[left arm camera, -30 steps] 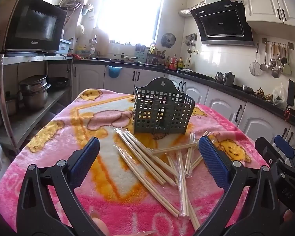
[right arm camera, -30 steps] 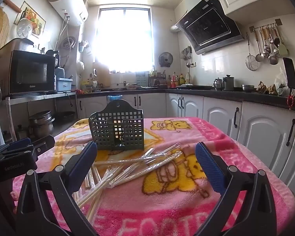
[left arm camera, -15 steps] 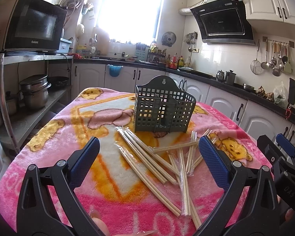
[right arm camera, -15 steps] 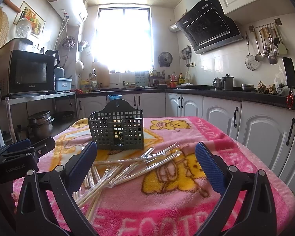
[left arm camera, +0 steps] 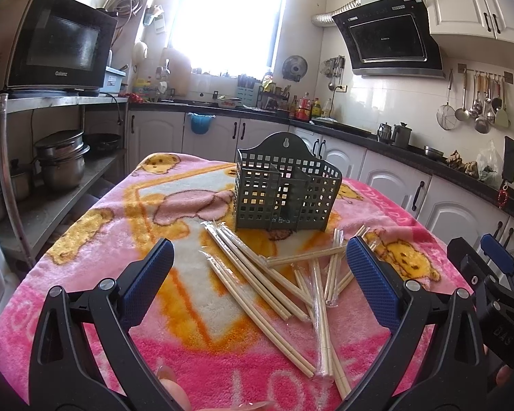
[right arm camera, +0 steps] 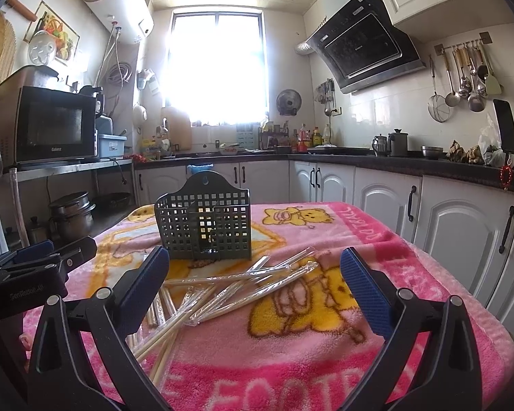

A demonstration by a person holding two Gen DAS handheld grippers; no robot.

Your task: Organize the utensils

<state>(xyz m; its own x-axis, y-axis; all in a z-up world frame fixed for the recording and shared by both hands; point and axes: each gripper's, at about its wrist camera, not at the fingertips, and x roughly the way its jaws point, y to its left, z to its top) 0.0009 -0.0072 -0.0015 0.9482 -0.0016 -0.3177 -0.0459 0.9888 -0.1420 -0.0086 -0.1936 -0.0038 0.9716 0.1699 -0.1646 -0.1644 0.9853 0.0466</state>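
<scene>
Above chopsticks (left arm camera: 274,274), both tongs unchanged: spread wide, empty, holder (left arm camera: 284,193) unmoved

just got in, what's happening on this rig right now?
A person holds two handheld grippers over a table covered by a pink blanket. Both the left gripper and the right gripper are open and hold nothing. Wrapped chopsticks lie scattered on the blanket in front of a dark slotted utensil holder, which stands upright and looks empty. Sorting hasn't started: no chopstick is in the holder.
</scene>
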